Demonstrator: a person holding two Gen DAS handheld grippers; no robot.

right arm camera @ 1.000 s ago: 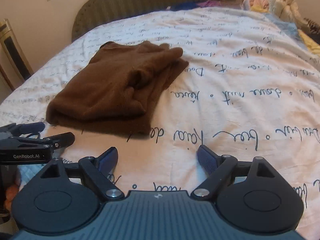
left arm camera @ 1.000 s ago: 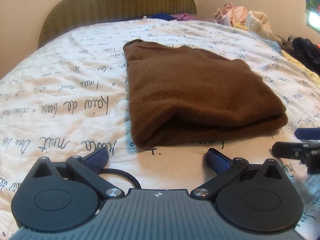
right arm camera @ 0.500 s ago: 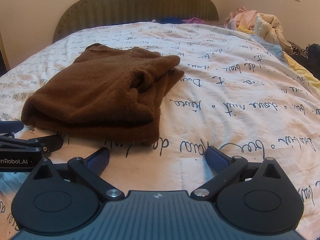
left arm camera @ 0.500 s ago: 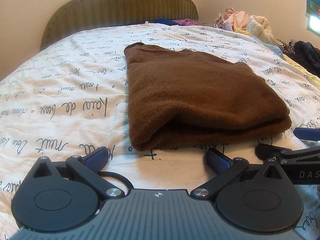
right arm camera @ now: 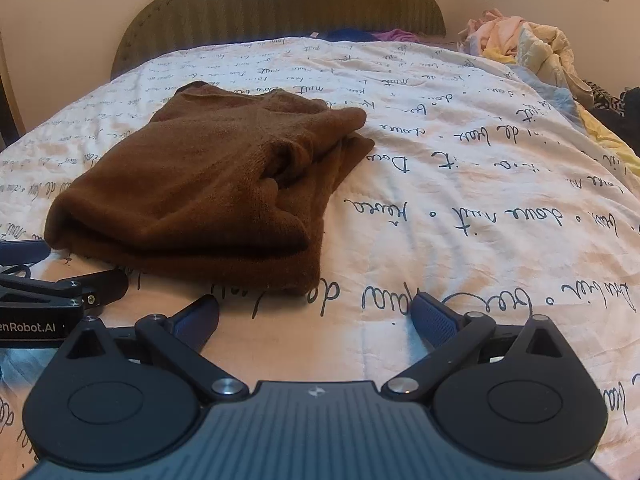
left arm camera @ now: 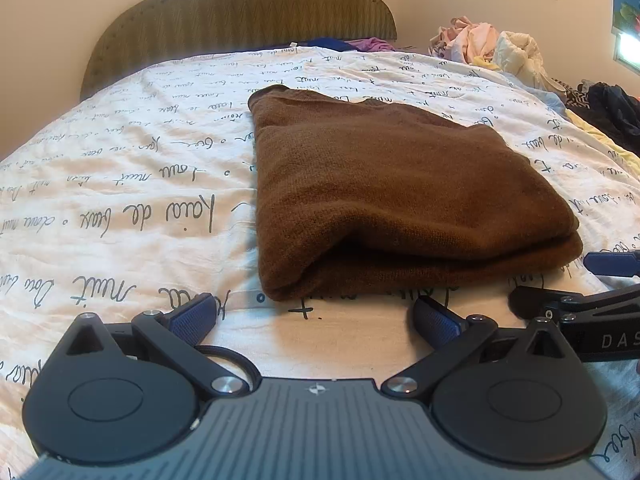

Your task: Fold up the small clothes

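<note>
A brown knitted garment (left arm camera: 392, 196) lies folded on the bed; in the right wrist view it (right arm camera: 208, 188) sits left of centre, with bunched folds on its right side. My left gripper (left arm camera: 314, 316) is open and empty, just short of the garment's near edge. My right gripper (right arm camera: 316, 314) is open and empty, just short of the garment's near right corner. Each gripper shows in the other's view: the right one (left arm camera: 576, 280) at the right edge, the left one (right arm camera: 60, 272) at the left edge.
The bed has a white quilt with black script (left arm camera: 120, 208) and a green headboard (left arm camera: 240, 12). A pile of pale clothes (left arm camera: 492, 48) lies at the far right, dark clothes (left arm camera: 612, 108) beside it. Blue and purple items (right arm camera: 372, 34) lie by the headboard.
Both grippers have edged closer to the garment's near edge and turned more toward the headboard. The right gripper has swung left. The garment has not moved.
</note>
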